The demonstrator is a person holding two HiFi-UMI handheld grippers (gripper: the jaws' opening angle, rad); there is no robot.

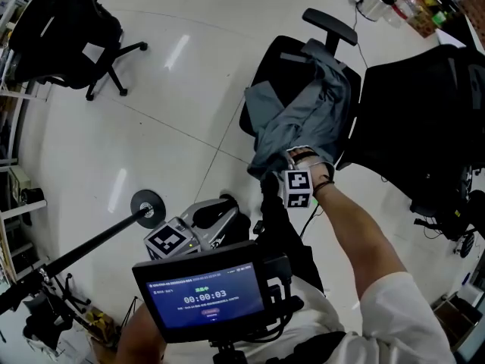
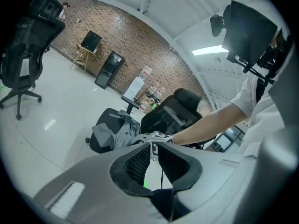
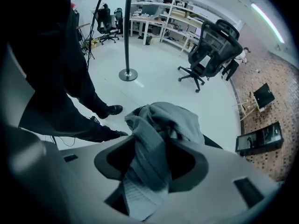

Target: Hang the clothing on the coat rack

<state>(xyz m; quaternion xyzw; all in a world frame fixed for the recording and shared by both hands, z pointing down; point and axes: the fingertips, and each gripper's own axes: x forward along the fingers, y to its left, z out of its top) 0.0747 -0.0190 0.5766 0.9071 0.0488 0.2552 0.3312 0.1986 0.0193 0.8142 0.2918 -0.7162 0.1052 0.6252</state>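
A grey garment (image 1: 307,116) is seen heaped on a black office chair (image 1: 267,68) in the upper middle of the head view, and one end of it is drawn off the seat towards the lower left. That end is gripped by the right gripper (image 1: 279,164), which is held at the end of a bare forearm (image 1: 356,226) just below the middle of the frame. In the right gripper view a thick fold of the cloth, with a ribbed hem, is shown filling the gap between the jaws, which are clamped on it while standing fairly wide.

The left gripper (image 1: 225,203) is held lower down, left of centre, well apart from the garment. In the left gripper view its fingers (image 2: 140,160) are drawn close together with only a narrow slit left between them, and nothing is held there.

The coat rack (image 1: 146,205) is seen at the lower left of the head view, as a round base on the pale floor (image 1: 189,89) with a dark pole slanting off to the left edge. A second office chair (image 1: 64,32) is placed at the upper left.
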